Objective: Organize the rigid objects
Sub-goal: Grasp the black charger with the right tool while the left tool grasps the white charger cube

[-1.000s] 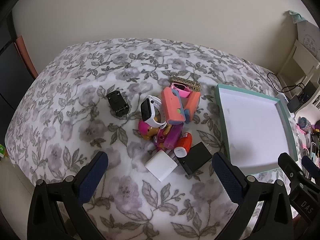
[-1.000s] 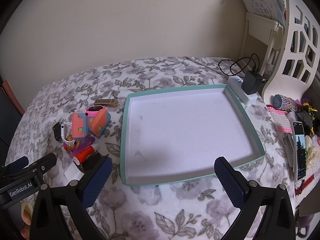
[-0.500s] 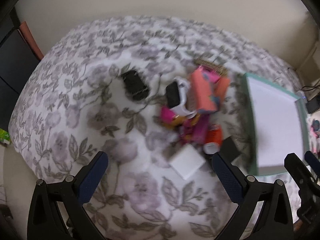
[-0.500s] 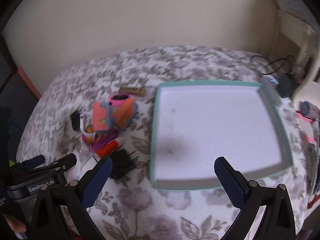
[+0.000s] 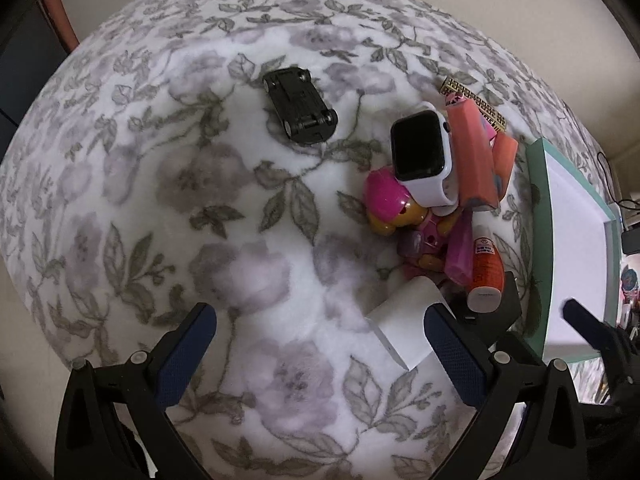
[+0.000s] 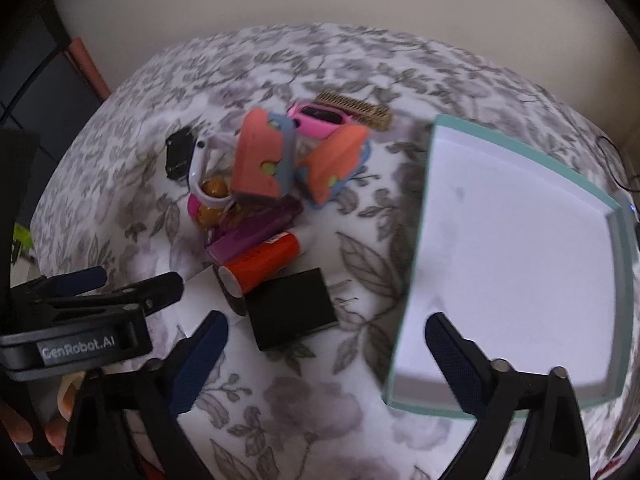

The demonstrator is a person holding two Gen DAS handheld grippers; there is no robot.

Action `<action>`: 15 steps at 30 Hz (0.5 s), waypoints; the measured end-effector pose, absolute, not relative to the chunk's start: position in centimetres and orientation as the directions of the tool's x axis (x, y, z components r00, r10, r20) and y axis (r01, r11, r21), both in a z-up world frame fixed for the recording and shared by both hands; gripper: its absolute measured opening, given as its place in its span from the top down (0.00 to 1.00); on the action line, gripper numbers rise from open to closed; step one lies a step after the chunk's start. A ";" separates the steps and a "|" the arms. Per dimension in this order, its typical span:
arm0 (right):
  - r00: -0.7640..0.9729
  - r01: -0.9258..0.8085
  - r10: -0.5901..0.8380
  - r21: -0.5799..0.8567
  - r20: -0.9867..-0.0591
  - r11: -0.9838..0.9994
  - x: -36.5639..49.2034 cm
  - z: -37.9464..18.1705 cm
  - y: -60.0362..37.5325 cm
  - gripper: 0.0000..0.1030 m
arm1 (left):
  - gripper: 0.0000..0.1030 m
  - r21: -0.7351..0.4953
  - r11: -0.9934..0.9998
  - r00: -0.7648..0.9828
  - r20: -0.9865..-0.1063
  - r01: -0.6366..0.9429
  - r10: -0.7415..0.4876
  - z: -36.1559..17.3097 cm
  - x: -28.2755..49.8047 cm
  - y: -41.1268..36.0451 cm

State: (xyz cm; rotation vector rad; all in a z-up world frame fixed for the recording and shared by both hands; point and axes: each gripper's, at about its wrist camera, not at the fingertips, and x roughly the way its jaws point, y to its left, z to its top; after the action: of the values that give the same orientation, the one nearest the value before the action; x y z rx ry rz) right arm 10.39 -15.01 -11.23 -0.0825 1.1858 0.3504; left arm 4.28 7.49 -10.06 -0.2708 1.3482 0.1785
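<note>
A pile of small objects lies on the flowered bedspread: a white smartwatch (image 5: 420, 152), a pink pup toy (image 5: 390, 200), an orange tube (image 6: 260, 266), a purple tube (image 6: 252, 232), two orange-and-blue cases (image 6: 260, 156), a white charger block (image 5: 402, 326) and a black plug adapter (image 6: 290, 312). A black toy car (image 5: 300, 110) lies apart on the left. My left gripper (image 5: 320, 340) is open above bare bedspread, its right finger beside the white block. My right gripper (image 6: 328, 354) is open with its jaws closing. The black adapter lies just ahead between them, untouched.
A shallow white tray with a teal rim (image 6: 416, 240) sits right of the pile. A gold comb (image 6: 356, 106) and a pink watch (image 6: 320, 118) lie at the pile's far side. The left gripper's body (image 6: 100, 292) crowds the pile's left edge. Cables lie behind the tray.
Both grippers have come down closer to the bed. The right one swung left from over the tray to the pile, and the black adapter now lies between its fingers.
</note>
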 end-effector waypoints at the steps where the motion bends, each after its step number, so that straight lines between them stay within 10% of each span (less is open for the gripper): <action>1: 0.322 -0.318 0.224 0.118 -0.920 0.941 10.6 -11.5 -14.6 0.14 | 0.00 -0.091 0.955 0.213 -0.977 -0.281 -0.030 -10.1 4.4 7.4; 15: 0.234 -0.347 0.260 0.170 -0.937 0.922 12.1 -14.1 -13.2 0.29 | 0.00 -0.143 0.959 0.186 -0.978 -0.245 -0.099 -12.1 6.7 5.0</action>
State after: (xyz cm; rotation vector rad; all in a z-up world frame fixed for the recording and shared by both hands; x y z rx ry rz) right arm 12.15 -13.20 -14.12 -0.0794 1.2680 0.4174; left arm 6.74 4.99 -12.14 -0.2939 1.3864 0.1047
